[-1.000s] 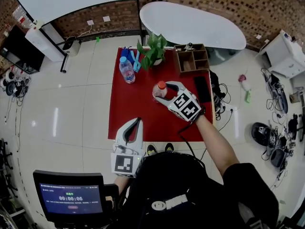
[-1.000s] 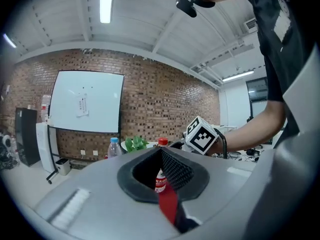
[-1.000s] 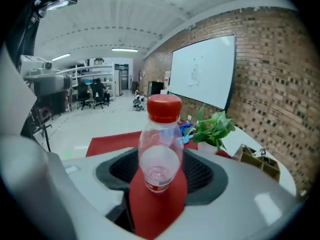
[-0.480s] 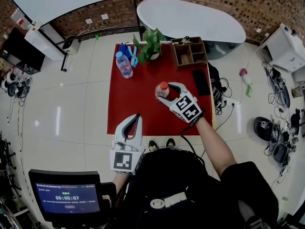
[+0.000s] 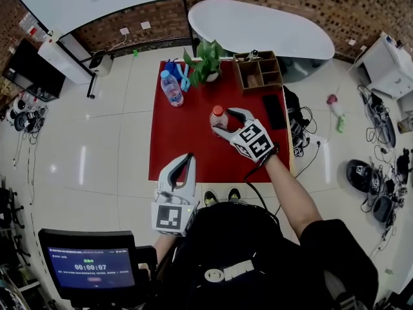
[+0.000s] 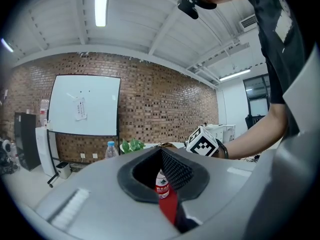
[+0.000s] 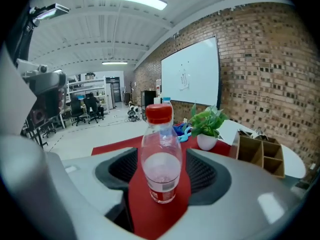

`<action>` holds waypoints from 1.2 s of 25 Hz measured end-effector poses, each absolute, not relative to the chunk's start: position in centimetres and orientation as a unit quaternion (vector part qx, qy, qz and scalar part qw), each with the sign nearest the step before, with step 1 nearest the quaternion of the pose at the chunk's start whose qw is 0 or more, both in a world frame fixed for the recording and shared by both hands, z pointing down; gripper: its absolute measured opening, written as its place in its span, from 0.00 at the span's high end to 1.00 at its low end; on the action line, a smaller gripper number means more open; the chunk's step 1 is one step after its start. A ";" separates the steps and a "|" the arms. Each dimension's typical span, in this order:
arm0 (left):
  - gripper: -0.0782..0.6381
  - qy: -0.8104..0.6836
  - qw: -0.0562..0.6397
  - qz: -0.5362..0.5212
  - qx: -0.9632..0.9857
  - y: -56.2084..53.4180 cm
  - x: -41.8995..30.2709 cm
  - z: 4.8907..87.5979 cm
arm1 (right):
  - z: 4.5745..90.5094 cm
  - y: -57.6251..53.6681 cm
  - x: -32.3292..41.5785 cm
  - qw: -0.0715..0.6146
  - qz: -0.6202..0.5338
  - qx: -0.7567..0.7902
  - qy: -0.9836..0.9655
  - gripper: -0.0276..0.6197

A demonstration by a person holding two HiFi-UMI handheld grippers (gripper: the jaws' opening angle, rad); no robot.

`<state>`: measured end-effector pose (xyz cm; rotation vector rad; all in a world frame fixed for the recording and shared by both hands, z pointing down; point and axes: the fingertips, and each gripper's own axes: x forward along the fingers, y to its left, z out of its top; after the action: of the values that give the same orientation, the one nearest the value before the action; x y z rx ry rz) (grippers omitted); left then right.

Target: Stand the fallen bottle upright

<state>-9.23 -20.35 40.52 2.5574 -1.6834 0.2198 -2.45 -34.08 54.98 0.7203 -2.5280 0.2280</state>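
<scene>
A clear bottle [image 5: 217,117] with a red cap stands upright on the red table [image 5: 177,137], right of the middle. My right gripper [image 5: 223,119] reaches in from the near right. Its jaws sit flush against both sides of the bottle [image 7: 161,159], shut on it, and the base rests on the cloth. My left gripper [image 5: 188,158] hangs over the table's front edge, shut and holding nothing. Through the gap in its pads the left gripper view shows the bottle [image 6: 161,186] far ahead.
At the table's far edge stand a blue-capped water bottle [image 5: 171,89], a potted plant [image 5: 205,62] and a wooden organiser [image 5: 260,72]. A black phone [image 5: 274,115] lies near the right edge. A monitor [image 5: 90,267] stands at the near left.
The right gripper and the bottle have edged slightly toward the far side of the table. The left gripper has barely moved.
</scene>
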 end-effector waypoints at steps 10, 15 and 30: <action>0.88 -0.543 0.033 0.068 0.836 -20.4 -9.1 40.3 | 48.0 -31.2 1.8 0.160 0.085 0.325 -0.928 0.60; 0.88 -0.530 0.034 0.062 0.845 -19.3 -9.0 40.1 | 45.1 -24.7 1.6 0.133 0.059 0.321 -0.936 0.95; 0.88 -0.469 0.043 0.053 0.880 -16.7 -7.7 40.1 | 44.0 -18.0 -0.1 0.127 0.065 0.328 -0.934 0.95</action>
<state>-7.70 -16.71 40.13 2.6931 -1.4351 0.1632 -0.12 -17.97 43.99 0.9532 -2.7182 0.1889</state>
